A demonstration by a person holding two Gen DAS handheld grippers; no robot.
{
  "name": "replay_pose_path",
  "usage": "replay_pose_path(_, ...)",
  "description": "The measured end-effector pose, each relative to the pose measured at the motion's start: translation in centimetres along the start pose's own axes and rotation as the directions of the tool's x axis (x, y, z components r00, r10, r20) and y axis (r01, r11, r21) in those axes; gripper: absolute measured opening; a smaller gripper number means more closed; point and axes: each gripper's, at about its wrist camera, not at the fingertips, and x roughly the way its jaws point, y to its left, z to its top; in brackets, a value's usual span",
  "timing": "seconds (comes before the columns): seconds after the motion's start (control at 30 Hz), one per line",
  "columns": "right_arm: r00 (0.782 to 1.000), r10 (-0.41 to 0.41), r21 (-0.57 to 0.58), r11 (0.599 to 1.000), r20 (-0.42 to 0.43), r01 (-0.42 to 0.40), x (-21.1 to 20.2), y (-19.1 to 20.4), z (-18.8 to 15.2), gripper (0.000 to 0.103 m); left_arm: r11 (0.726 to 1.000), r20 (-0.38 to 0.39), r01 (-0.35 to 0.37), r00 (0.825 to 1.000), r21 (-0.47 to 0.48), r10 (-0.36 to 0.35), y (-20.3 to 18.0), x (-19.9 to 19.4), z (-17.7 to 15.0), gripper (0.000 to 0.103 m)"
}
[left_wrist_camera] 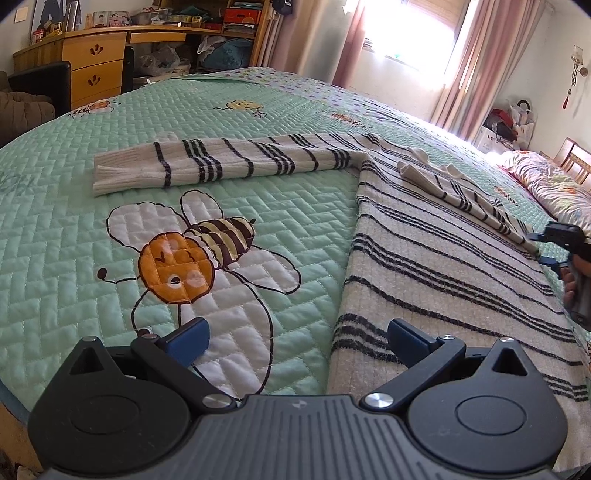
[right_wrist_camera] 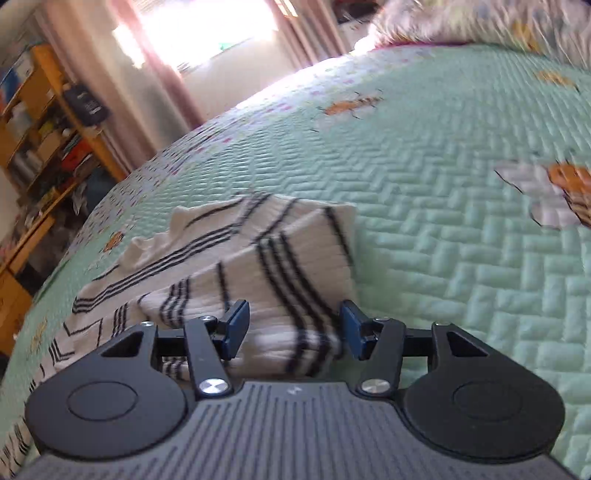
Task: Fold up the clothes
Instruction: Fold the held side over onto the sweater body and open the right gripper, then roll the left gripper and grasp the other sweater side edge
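A white sweater with black stripes (left_wrist_camera: 436,254) lies flat on the green quilted bed (left_wrist_camera: 74,236). Its left sleeve (left_wrist_camera: 221,158) stretches out to the left. Its right sleeve (left_wrist_camera: 461,192) is folded over the body. My left gripper (left_wrist_camera: 298,339) is open and empty, low over the sweater's near left hem corner. My right gripper (right_wrist_camera: 293,328) is open, its blue pads either side of the folded sleeve (right_wrist_camera: 280,266), apart from the cloth. The right gripper also shows at the right edge of the left wrist view (left_wrist_camera: 561,243).
A wooden desk with drawers (left_wrist_camera: 96,62) and shelves stand beyond the bed's far left. A bright window with pink curtains (left_wrist_camera: 406,33) is behind. A floral pillow (left_wrist_camera: 554,184) lies at the right. The bed's near edge is just below my left gripper.
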Motion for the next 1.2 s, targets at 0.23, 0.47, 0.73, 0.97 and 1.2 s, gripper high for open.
replay_pose_path(0.23, 0.973, 0.220, 0.066, 0.972, 0.073, -0.225, -0.6, 1.4, 0.5, 0.070, 1.000, 0.002, -0.016, 1.000, 0.006, 0.016, -0.4, 0.1, 0.7, 0.102)
replay_pose_path(0.47, 0.986, 0.125, -0.061, 0.991, 0.107, -0.119, -3.6, 2.3, -2.4, 0.051, 0.999, 0.055, 0.011, 0.998, -0.037, -0.009, 0.7, -1.3, 1.5, 0.102)
replay_pose_path(0.73, 0.975, 0.144, -0.131, 0.984, 0.170, -0.122, -16.3, -3.8, -7.8, 0.074, 0.847, 0.153, 0.180, 0.981, -0.500, -0.119, 7.9, 0.2, 3.3, 0.102)
replay_pose_path(0.97, 0.977, 0.128, 0.034, 0.990, 0.168, -0.136, -17.3, -9.1, -11.2, 0.074, 0.524, 0.285, 0.297, 0.953, -0.798, -0.106, 14.2, 4.7, 3.8, 0.102)
replay_pose_path(1.2, 0.977, 0.133, -0.020, 0.991, 0.167, -0.132, -16.6, -8.4, -11.8, 0.074, 0.390, 0.310, 0.288, 0.951, -0.875, -0.006, 15.4, 8.4, 7.0, 0.102)
